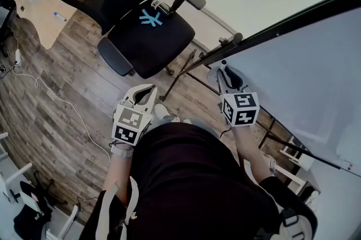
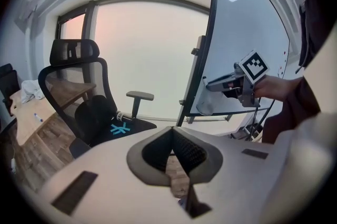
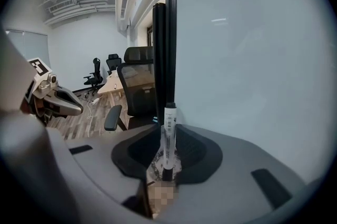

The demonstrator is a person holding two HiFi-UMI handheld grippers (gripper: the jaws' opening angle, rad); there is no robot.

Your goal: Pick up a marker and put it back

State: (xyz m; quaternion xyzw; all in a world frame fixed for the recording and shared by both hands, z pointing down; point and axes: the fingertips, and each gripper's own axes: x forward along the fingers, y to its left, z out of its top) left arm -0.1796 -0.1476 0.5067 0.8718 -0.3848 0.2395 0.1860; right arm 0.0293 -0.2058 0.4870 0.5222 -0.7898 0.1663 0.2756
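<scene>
Well, your right gripper (image 3: 167, 164) pinched the marker (image 3: 169, 133) upright between its jaws, beside the whiteboard (image 3: 253, 60); your left gripper (image 2: 176, 161) was pressed together.

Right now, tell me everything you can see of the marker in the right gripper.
The marker is a slim white barrel with small dark print and a black near end; it looks like plastic. It lies lengthwise between the jaws of the right gripper, which are closed on it. It points away toward the whiteboard's black frame, where its far end blends in. I cannot tell whether it touches the frame.
</scene>
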